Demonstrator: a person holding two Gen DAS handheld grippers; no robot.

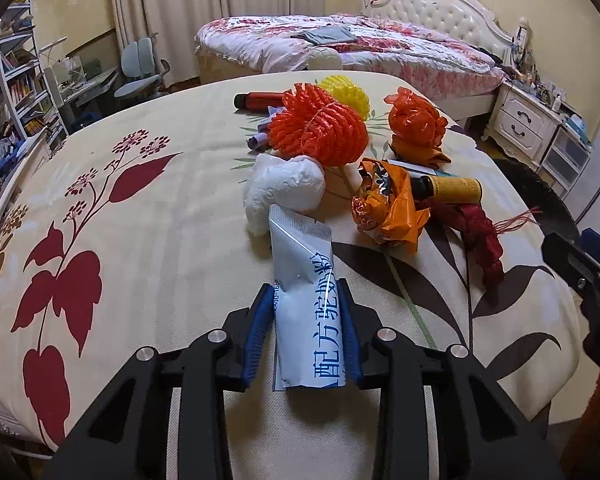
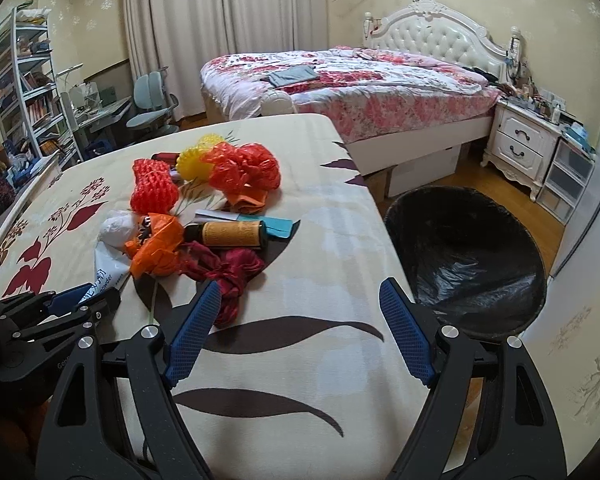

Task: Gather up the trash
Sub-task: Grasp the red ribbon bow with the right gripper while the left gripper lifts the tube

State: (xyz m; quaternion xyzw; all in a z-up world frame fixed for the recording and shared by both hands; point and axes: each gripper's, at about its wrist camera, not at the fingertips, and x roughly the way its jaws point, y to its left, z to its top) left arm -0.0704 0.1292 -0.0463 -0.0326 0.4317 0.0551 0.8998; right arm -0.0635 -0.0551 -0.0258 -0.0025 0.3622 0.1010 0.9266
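Note:
My left gripper (image 1: 306,292) is shut on a white sachet with blue writing (image 1: 304,280), held just above the table cloth; the sachet also shows in the right wrist view (image 2: 106,266). Ahead lie a white crumpled wad (image 1: 284,190), an orange foam net (image 1: 320,128), a yellow net (image 1: 346,90), an orange plastic bag (image 1: 416,120), an orange wrapper (image 1: 388,204), a yellow-labelled bottle (image 1: 448,188) and a dark red net (image 1: 480,236). My right gripper (image 2: 298,312) is open and empty above the table's near right part, beside the red net (image 2: 228,276). A black-lined bin (image 2: 464,256) stands right of the table.
The table (image 2: 300,360) has a cream cloth with leaf print. A red tube (image 1: 260,100) lies at the far side. A bed (image 2: 340,76), a nightstand (image 2: 520,144), a desk with a chair (image 2: 148,100) and bookshelves (image 2: 24,80) stand behind.

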